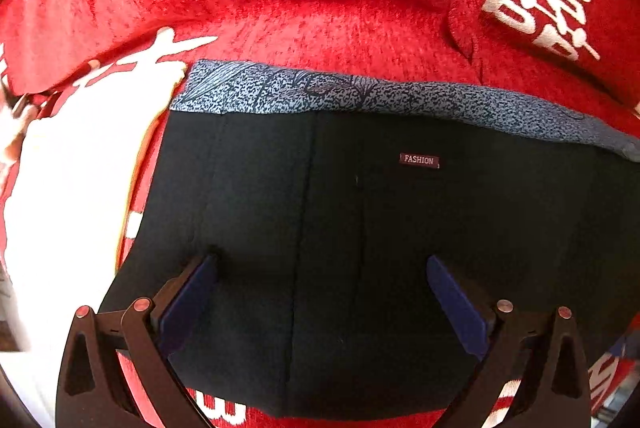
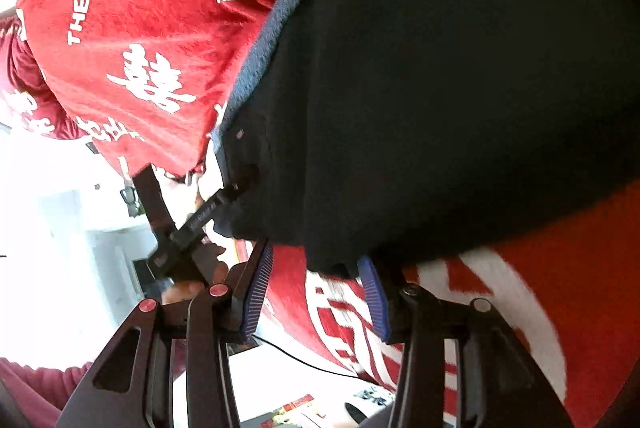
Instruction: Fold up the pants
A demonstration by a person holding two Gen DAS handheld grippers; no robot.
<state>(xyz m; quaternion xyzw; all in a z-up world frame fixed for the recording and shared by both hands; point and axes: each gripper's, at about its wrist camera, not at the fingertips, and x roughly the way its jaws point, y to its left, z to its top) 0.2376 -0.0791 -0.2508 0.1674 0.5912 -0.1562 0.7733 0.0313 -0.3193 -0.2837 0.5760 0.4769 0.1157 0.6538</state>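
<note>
Pants mostly folded, tidying left

The red blanket point(image 1: 340, 24) carries my dark pants point(image 1: 360, 248), already a compact rectangle (patterned lining showing along one edge); my left claw point(image 1: 320, 292) hovers wide above, my right claw point(image 2: 316, 292) gapes empty at the hem.

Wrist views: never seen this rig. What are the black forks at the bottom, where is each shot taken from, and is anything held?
There is no robot here. A person carries a handheld two-finger gripper in each hand, with a fisheye camera on each looking along its fingers. The forks are those fingers, tipped with blue pads.

The left wrist view looks steeply down: the left gripper is open above dark pants with a "FASHION" label and a blue patterned waistband. They lie on a red blanket with white lettering.

The right wrist view looks more sideways: the right gripper is open at the pants' edge, gripping nothing. The left gripper shows beyond it.
</note>
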